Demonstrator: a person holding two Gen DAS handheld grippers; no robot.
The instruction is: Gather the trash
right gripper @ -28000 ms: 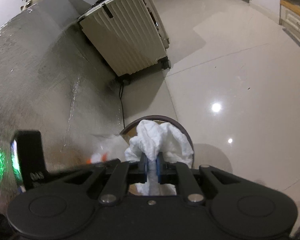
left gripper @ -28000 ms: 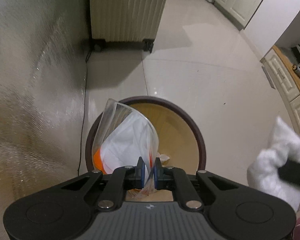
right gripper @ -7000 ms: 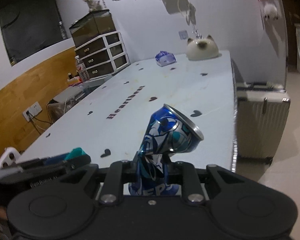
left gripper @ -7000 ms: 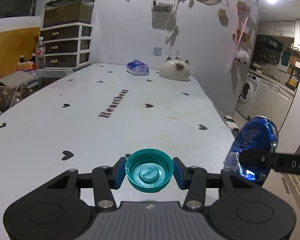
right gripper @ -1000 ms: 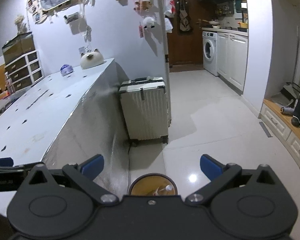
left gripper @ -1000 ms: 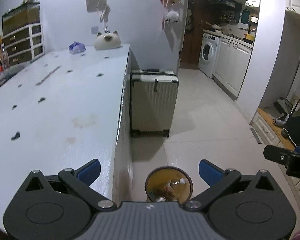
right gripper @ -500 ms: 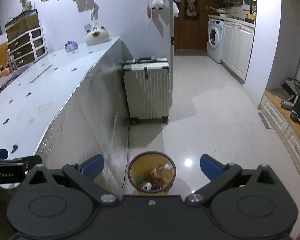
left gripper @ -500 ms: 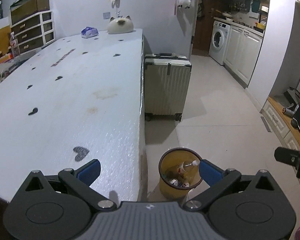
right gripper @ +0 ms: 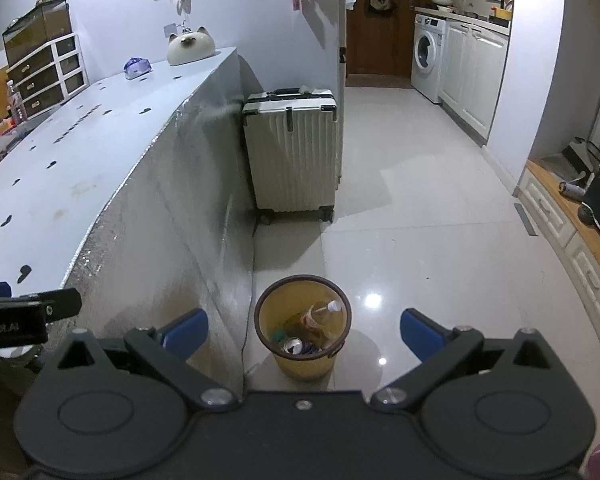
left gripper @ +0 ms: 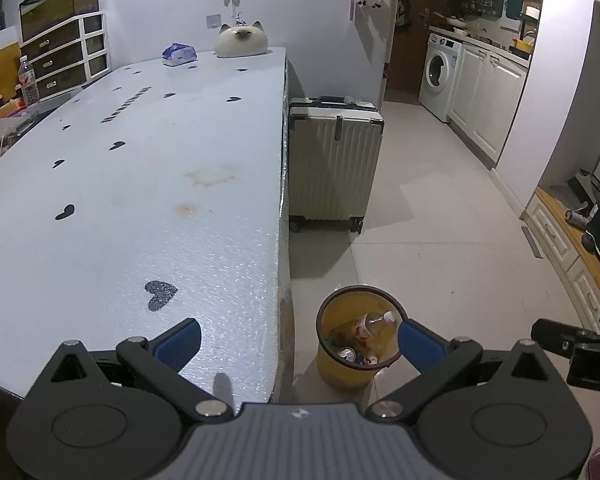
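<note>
Blue-padded and empty, my left tongs (left gripper: 298, 340) and right tongs (right gripper: 304, 330) both gape wide. Just beyond them on the tiled floor, beside the bench (left gripper: 140, 184), stands the yellow trash bin (right gripper: 303, 360), holding a plastic bottle (right gripper: 320, 314) and cans (right gripper: 293, 345). Farther off, a cream suitcase (right gripper: 294, 156) stands against the bench's side.

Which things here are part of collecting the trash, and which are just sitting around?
Part of the job: yellow bin, plastic bottle and can inside it.

Just sitting around: suitcase, cat ornament, tissue pack, washing machine.
</note>
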